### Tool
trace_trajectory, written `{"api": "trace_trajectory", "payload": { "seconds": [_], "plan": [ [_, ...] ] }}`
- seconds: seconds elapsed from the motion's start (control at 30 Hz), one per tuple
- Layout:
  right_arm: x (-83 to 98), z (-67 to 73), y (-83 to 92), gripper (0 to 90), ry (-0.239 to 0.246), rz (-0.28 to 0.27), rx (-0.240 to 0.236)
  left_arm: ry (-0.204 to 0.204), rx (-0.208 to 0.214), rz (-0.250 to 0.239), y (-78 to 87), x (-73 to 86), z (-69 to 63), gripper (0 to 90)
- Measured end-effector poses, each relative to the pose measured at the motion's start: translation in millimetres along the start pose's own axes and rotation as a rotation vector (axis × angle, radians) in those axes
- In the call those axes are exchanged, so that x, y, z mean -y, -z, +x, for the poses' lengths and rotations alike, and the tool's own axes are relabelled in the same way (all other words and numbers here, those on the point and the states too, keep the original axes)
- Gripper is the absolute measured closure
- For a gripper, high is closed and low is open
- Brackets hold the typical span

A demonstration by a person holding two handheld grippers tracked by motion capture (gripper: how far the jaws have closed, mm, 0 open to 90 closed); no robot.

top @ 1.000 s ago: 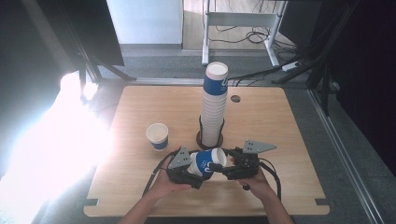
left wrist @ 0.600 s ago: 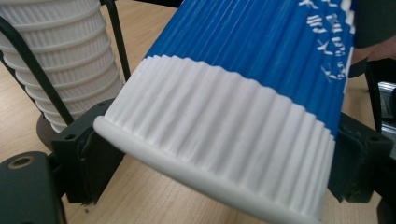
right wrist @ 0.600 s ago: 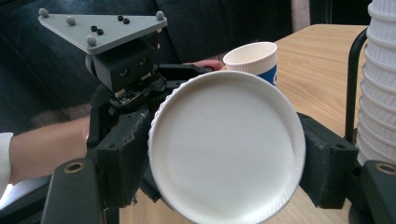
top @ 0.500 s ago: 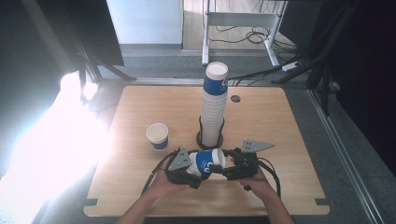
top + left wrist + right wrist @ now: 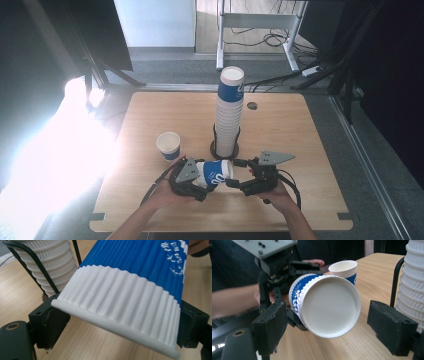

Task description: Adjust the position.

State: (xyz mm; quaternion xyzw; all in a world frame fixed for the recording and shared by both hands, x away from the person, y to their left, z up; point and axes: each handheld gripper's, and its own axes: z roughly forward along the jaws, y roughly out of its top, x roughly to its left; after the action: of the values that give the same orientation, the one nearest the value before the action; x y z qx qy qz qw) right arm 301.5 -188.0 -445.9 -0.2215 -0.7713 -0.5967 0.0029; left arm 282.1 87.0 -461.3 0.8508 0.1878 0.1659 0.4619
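While left gripper (image 5: 200, 176) clamps cup (image 5: 216, 172) | right gripper (image 5: 337, 327) view: flat base visible

Your left claw (image 5: 207, 176) holds a ribbed paper cup (image 5: 140, 290), matt blue with a white corrugated band and a smooth rolled rim. Its base looks flat and matt. The claw pads (image 5: 270, 327) are rough black rubber. The worktop (image 5: 300, 130) is pale wood-grain, satin smooth.

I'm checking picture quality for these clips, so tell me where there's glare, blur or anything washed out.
High view: strong glare washes out the floor and the table's left edge; the dark surroundings lose detail. Left gripper view: the held cup is sharp, though the cup stack behind is slightly soft. Right gripper view: evenly lit, with a dim, blurry background.
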Motion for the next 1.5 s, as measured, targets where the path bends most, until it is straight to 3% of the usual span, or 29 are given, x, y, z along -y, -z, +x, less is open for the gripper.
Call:
{"api": "trace_trajectory", "payload": {
  "seconds": [0.13,0.57,1.0,1.2,1.37,1.5],
  "plan": [
    [1.0,1.3,-2.0,14.9,0.023,0.032,0.008,-0.037,0.003,0.031,1.9,-2.6,-0.4,11.9],
    [5.9,3.7,-3.6,13.7,0.08,0.121,0.019,-0.096,0.016,0.105,-2.5,-3.6,-5.1,12.0],
    [9.0,6.6,-8.1,13.4,0.122,0.2,0.004,-0.184,0.032,0.201,-12.5,-3.0,-14.2,12.1],
    [10.7,6.2,-14.3,13.4,0.126,0.235,-0.004,-0.225,0.04,0.221,-15.7,-6.6,-18.4,12.1],
    [11.6,6.6,-21.6,13.7,0.14,0.276,-0.029,-0.233,0.055,0.221,-16.2,-10.6,-20.0,12.0],
    [13.9,7.1,-24.4,24.0,0.143,0.291,-0.049,-0.231,0.066,0.219,-16.5,-10.4,-20.8,11.7]
  ]
}}
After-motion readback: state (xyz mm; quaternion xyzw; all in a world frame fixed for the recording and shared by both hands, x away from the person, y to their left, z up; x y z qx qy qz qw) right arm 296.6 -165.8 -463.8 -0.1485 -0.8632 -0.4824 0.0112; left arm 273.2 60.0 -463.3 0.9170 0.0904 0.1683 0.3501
